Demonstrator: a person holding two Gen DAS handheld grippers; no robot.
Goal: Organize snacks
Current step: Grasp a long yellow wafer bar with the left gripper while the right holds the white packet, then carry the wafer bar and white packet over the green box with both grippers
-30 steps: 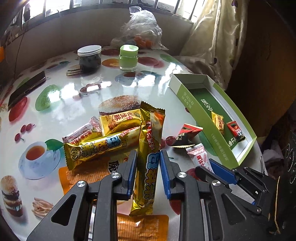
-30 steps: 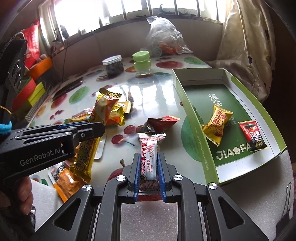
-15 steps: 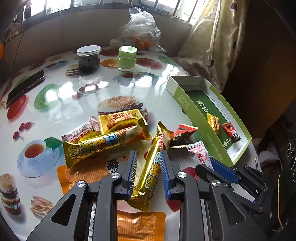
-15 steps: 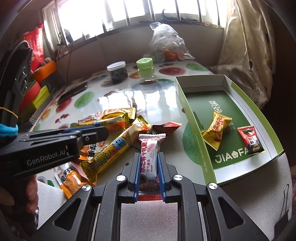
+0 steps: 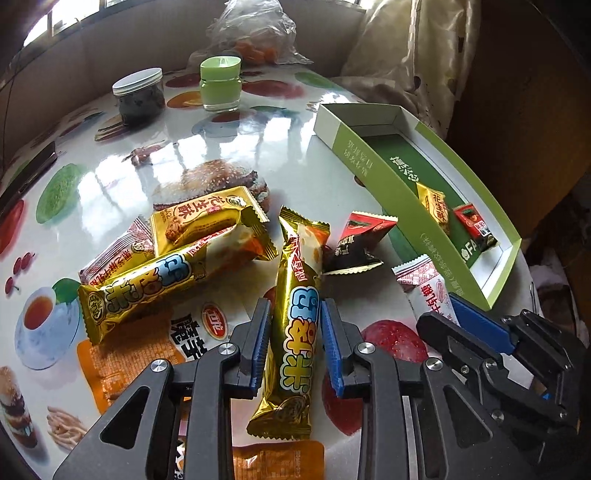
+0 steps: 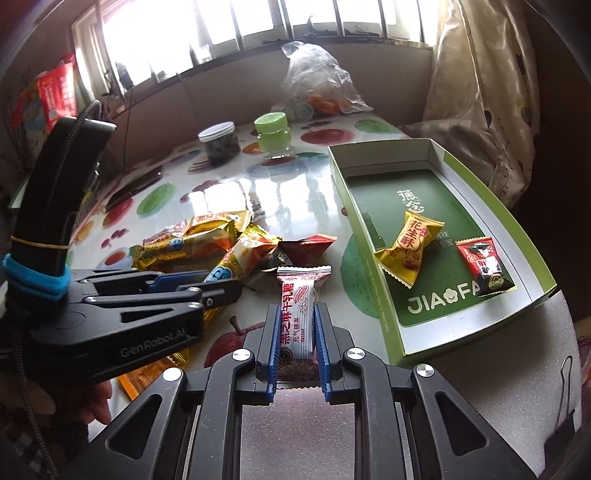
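Observation:
My left gripper (image 5: 295,343) has its jaws around a long gold snack bar (image 5: 297,317) that lies on the table; small gaps show at both pads, so it looks open. My right gripper (image 6: 295,347) is shut on a white and red candy packet (image 6: 300,314), which also shows in the left wrist view (image 5: 424,288). The green box (image 6: 532,236) at the right holds a yellow candy (image 6: 410,247) and a red-black candy (image 6: 484,267). A second gold bar (image 5: 162,284), a yellow packet (image 5: 199,221) and a red-black triangular packet (image 5: 358,243) lie in the pile.
A dark jar (image 5: 138,96), a green jar (image 5: 220,86) and a plastic bag (image 5: 255,33) stand at the back of the table. Orange packets (image 5: 122,362) lie under the pile near the front edge. A phone (image 5: 26,173) lies far left. A curtain (image 6: 491,92) hangs behind the box.
The long gold bar went from lifted and upright to lying flat on the table, and the left jaws have loosened around it. The right gripper still holds the white packet.

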